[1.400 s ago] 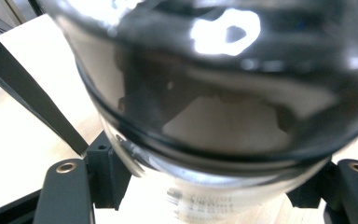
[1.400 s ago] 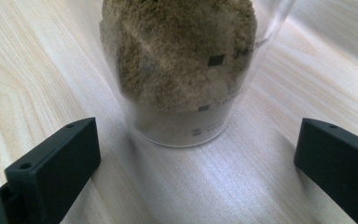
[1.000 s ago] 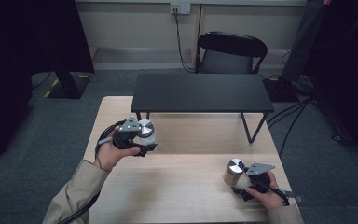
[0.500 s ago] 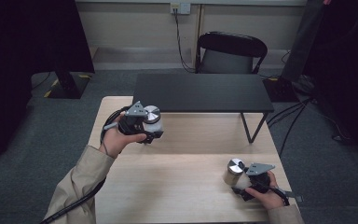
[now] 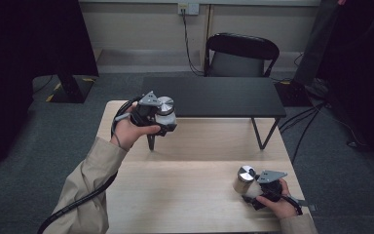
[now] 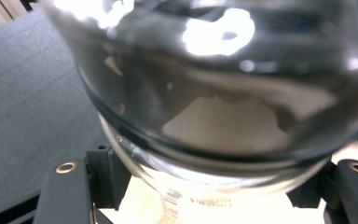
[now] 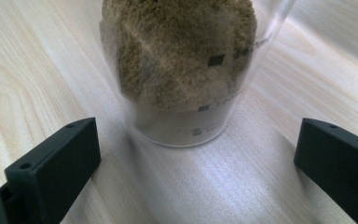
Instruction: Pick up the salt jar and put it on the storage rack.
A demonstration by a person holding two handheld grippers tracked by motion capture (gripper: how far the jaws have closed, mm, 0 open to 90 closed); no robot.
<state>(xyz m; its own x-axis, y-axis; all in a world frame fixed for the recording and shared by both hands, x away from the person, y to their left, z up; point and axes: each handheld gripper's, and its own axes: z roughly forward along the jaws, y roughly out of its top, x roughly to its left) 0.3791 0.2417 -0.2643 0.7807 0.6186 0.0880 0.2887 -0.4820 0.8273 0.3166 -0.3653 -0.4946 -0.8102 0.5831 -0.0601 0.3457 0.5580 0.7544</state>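
Gripping clear glass jar (image 5: 165, 114), metal-lidded, contents unclear, left tongs (image 5: 168, 119) clamped, lifted at centre-left. Sitting lower right on pale wood surface (image 5: 195, 195): clear plastic cup (image 7: 182, 70) of coarse brown granules, between right tongs (image 5: 249, 187), gaping, untouched.

I count two jars: one (image 5: 164, 113) held up at centre left of the high view, one (image 5: 244, 180) standing at lower right. Two grippers (image 5: 168, 117) (image 5: 246, 187), two tables (image 5: 195, 204) (image 5: 214, 95), one chair (image 5: 241, 56) at top centre.
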